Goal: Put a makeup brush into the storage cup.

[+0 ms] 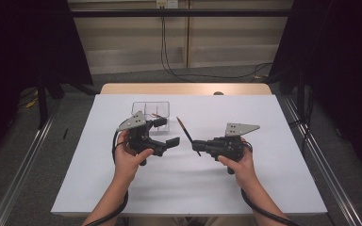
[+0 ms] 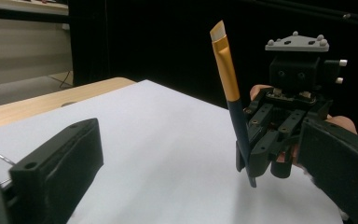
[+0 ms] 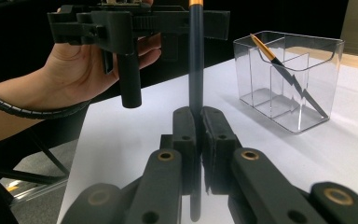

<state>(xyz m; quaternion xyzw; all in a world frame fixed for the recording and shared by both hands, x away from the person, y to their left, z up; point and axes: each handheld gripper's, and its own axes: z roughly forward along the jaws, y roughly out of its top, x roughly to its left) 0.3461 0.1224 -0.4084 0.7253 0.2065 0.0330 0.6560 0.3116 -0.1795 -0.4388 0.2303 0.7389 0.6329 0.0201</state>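
Right gripper view shows the brush point(image 3: 196, 60), a dark-handled makeup brush with a gold ferrule, standing between my right gripper point(image 3: 199, 126) pads, which are pressed together on its handle low down. From the left gripper view the brush tilts up above the white counter point(image 2: 158, 135), its pale bristle tip at the top and only a short stub of handle below the clamp.

My worry is that hold: the grip sits near the bottom end, so most of the length is unsupported, and I judge a bump or a quick turn could make the brush pivot or slide out. My left gripper point(image 1: 162, 134) has its jaws apart, holding nothing, just beside the clear organizer point(image 1: 151, 109); a careless swing could knock that light box, which already leans a second brush point(image 3: 286, 74) in one compartment.

Hard to make out: the bristle end is cut off at the top of the right gripper view, and in the high view the organizer's near wall is hidden behind my left gripper.
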